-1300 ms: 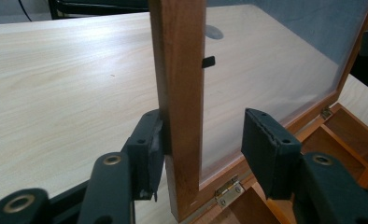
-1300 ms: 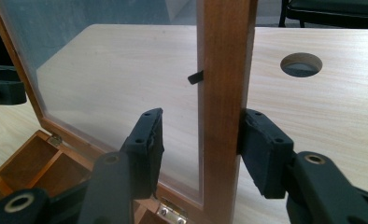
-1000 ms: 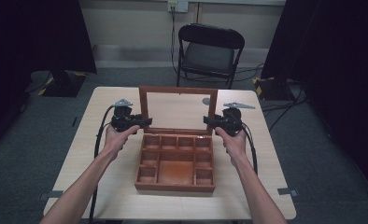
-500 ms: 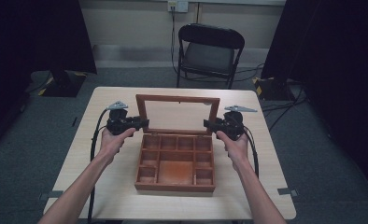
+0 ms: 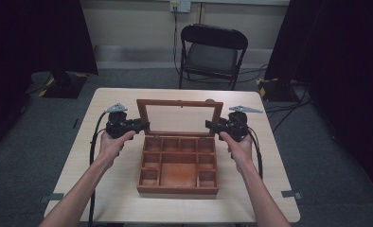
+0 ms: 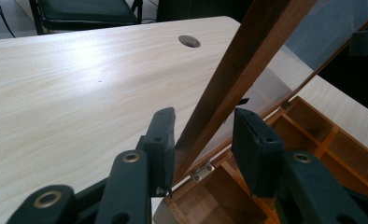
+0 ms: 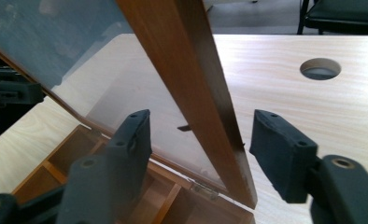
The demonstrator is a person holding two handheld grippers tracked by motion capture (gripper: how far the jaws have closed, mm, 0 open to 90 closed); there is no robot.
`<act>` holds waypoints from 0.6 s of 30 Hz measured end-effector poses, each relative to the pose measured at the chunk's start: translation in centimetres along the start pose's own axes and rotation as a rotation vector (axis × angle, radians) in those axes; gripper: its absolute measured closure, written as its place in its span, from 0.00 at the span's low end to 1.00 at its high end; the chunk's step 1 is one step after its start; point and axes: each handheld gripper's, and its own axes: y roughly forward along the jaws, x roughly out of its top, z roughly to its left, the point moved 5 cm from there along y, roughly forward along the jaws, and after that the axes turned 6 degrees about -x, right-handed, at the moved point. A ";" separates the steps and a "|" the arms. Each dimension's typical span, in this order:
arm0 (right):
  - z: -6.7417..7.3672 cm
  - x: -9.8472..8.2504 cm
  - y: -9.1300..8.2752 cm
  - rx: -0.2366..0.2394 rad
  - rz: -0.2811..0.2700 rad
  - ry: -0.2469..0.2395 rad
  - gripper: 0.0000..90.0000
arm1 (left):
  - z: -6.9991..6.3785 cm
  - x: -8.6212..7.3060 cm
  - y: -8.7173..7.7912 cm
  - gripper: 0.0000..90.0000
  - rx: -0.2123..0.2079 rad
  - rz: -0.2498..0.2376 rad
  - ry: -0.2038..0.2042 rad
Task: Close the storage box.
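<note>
Left gripper (image 6: 203,140): jaws parted, straddling the left stile of the lid (image 5: 180,117); one pad lies against the wood, the other stands clear. Right gripper (image 7: 198,149): jaws wide apart, either side of the right stile, neither pad touching. The lid, a glazed wooden frame, stands raised on its rear hinges (image 6: 201,171) above the compartment box (image 5: 179,163), which sits mid-table (image 5: 104,189) with its compartments empty. Judged step: managing the lid's swing, direction undetermined. The next move calls for both grippers moving evenly to avoid racking the frame. Bare tabletop lies behind the lid; a cable hole (image 7: 320,68) sits near the far edge.
</note>
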 end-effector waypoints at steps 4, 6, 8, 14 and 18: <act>0.2 -0.2 0.1 -0.002 0.015 0.004 0.40 | -0.1 0.0 -0.3 0.66 0.003 0.008 -0.007; 0.4 -0.3 0.1 -0.002 0.019 0.003 0.41 | -0.2 0.0 -0.6 0.68 -0.009 -0.003 -0.020; 0.5 -0.4 0.1 0.002 0.024 0.001 0.41 | -0.3 0.0 -0.9 0.67 -0.008 -0.006 -0.021; 0.8 -0.4 -0.1 -0.003 0.029 0.000 0.41 | -1.0 0.0 -0.9 0.61 -0.003 0.011 0.013; 0.9 -0.6 -0.4 -0.001 0.041 -0.008 0.39 | -1.2 0.0 -0.9 0.57 -0.004 0.017 0.020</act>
